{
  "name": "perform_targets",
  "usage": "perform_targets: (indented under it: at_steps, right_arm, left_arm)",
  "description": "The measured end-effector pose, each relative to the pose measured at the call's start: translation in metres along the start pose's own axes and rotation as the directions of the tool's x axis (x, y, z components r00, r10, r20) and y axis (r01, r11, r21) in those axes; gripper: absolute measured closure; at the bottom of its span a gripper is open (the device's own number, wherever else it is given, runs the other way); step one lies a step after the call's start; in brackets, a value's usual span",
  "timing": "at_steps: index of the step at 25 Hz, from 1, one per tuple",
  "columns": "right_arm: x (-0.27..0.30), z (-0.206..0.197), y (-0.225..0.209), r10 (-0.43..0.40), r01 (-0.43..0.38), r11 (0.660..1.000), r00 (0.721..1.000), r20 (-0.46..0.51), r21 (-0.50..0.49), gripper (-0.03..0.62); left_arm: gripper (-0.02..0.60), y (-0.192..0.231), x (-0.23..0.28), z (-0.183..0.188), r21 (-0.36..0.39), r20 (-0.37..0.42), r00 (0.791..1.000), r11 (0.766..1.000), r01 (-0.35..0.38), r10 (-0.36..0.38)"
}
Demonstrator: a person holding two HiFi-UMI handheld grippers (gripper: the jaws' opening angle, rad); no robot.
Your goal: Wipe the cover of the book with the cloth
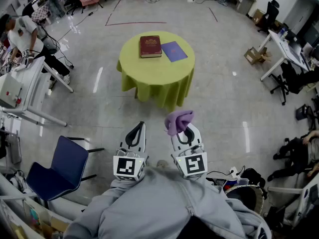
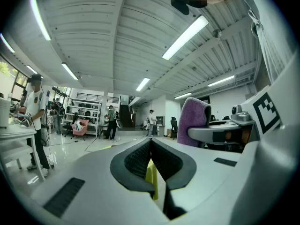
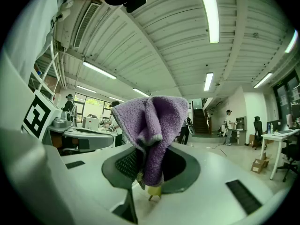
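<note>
A dark red book (image 1: 150, 46) lies on a round table under a yellow-green tablecloth (image 1: 156, 72), well ahead of me across the floor. Beside the book lies a blue-violet sheet (image 1: 174, 51). My right gripper (image 1: 182, 131) is shut on a purple cloth (image 1: 178, 120), which bunches up above the jaws (image 3: 151, 125). My left gripper (image 1: 135, 133) is held beside it, shut, nothing between its jaws (image 2: 151, 161). Both grippers are close to my body, far from the table.
A blue chair (image 1: 61, 166) stands at my left. White desks (image 1: 22, 86) with a person (image 1: 22, 36) are at far left. More desks, office chairs and cardboard boxes (image 1: 255, 55) line the right side. Bags and cables (image 1: 239, 178) lie near my right.
</note>
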State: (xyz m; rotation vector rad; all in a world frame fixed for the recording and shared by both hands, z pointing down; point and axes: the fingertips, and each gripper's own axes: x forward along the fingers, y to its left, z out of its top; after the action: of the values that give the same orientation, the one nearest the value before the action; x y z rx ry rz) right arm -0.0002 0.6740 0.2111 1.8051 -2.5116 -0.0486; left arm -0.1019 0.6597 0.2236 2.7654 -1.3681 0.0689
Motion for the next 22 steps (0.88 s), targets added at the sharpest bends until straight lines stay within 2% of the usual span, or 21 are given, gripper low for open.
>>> perform_targets:
  at_steps: [5, 7, 15, 19, 22]
  right_arm:
    - [0.002, -0.004, -0.030, -0.012, 0.012, 1.000, 1.000, 0.024, 0.003, 0.493]
    - [0.003, -0.003, -0.039, -0.013, 0.013, 1.000, 1.000, 0.005, 0.002, 0.493]
    - [0.014, -0.009, -0.056, 0.002, -0.003, 0.999, 0.999, 0.034, 0.038, 0.493]
    - [0.030, -0.021, -0.062, -0.011, 0.015, 0.999, 0.995, -0.101, 0.040, 0.493]
    - [0.053, -0.027, -0.062, 0.002, 0.001, 0.999, 0.995, -0.104, 0.033, 0.493]
  left_arm:
    - [0.563, -0.012, 0.027, 0.001, 0.019, 0.009, 1.000, 1.000, -0.003, 0.003]
    - [0.563, -0.017, 0.034, 0.002, 0.024, 0.011, 1.000, 1.000, -0.008, 0.008]
    - [0.563, -0.013, 0.050, 0.001, 0.016, 0.003, 0.999, 0.999, -0.035, 0.035]
    - [0.563, 0.003, 0.064, -0.004, 0.003, -0.001, 0.999, 0.999, -0.048, 0.048]
    - [0.563, 0.024, 0.080, -0.007, -0.014, 0.002, 0.998, 0.998, -0.055, 0.055]
